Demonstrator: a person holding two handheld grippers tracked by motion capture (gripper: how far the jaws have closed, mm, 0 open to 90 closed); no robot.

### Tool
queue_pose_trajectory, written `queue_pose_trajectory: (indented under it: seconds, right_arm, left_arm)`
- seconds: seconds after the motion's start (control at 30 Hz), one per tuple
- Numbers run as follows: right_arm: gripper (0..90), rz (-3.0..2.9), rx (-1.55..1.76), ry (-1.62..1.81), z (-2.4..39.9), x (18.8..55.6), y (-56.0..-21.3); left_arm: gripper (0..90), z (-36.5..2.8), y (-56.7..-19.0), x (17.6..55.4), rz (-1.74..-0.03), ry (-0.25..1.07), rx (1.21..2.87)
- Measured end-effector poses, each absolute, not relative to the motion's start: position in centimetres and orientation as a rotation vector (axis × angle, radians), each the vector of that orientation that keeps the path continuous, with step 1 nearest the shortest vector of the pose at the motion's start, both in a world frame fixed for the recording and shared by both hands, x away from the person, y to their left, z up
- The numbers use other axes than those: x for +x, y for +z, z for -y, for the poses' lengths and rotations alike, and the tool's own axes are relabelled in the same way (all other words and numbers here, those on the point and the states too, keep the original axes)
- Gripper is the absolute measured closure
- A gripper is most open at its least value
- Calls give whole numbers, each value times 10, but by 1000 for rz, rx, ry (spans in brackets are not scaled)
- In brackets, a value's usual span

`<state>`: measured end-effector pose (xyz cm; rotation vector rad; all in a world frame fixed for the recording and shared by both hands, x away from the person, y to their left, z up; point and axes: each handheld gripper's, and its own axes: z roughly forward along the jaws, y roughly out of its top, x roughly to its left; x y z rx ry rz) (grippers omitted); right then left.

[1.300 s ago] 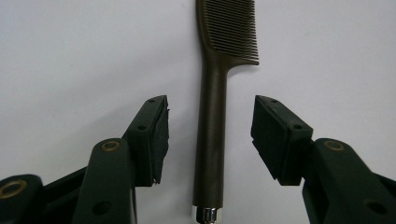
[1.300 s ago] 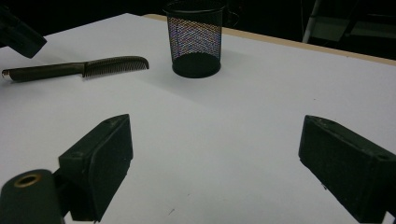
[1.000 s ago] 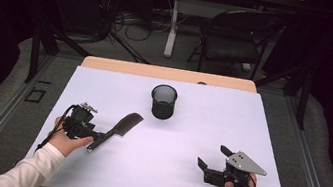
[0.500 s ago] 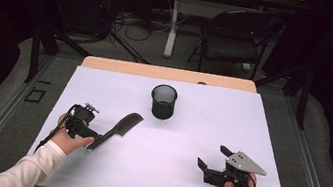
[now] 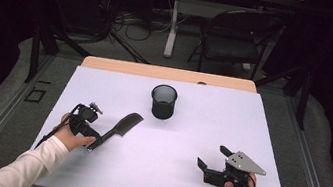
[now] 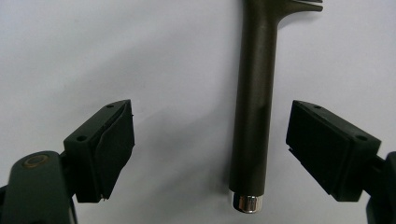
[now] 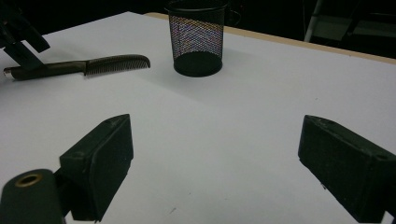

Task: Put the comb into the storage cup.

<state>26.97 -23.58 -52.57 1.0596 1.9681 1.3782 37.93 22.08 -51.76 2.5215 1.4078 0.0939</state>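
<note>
Comb [image 5: 120, 127], black, flat on table [image 5: 189, 127] at 8 o'clock of mesh cup [image 5: 163, 101]; left gripper [image 6: 210, 149] just opened, handle loose between its jaws; right gripper [image 7: 215, 163] wide, empty; judged pre-grasp, next closing squarely on handle.

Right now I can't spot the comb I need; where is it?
In the high view the comb lies flat on the table's left side, its handle between the left gripper's open jaws, below-left of the mesh cup.
</note>
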Motion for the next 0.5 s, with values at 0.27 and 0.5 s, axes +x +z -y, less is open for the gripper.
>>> queue_pose_trajectory:
  seconds: [0.27,0.5]
  right_arm:
    - [103,-1970,1060,1377,236,270,-526]
    - [104,-1970,1060,1378,236,270,-526]
  left_arm:
    - [161,-218,-516,381,-1417,90,2569]
    - [167,-214,-513,385,-1411,71,2592]
